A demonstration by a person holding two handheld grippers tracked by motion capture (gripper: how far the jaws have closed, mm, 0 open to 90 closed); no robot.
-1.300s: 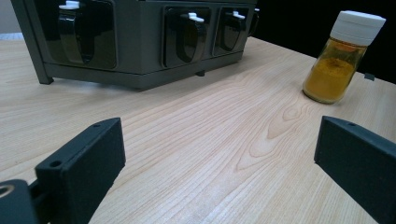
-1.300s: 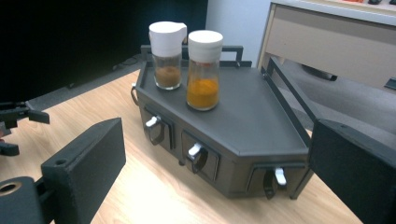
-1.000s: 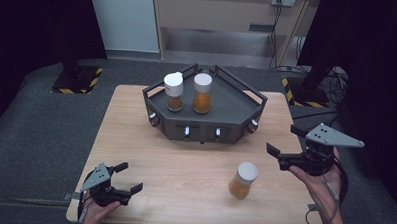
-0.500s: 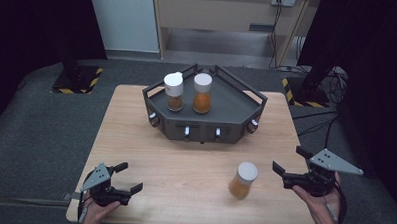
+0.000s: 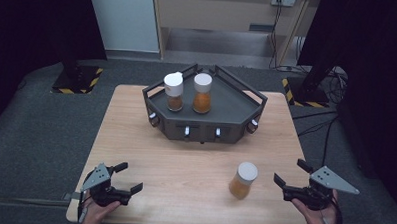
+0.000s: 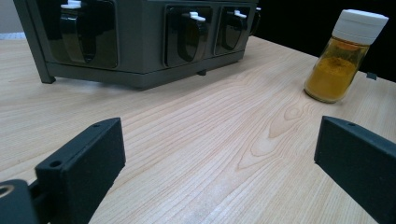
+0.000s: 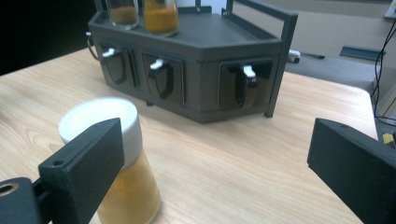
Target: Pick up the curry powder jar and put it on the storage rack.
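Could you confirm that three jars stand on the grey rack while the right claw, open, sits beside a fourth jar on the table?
Not quite: the high view shows two jars on the rack, a brown jar and an orange jar. The rest holds with that change: the right claw is open beside the third jar, which stands on the table.

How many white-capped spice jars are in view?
3: two stand side by side on the dark grey rack, brown-filled jar and orange-filled jar; a third white-capped orange jar stands on the wooden table.
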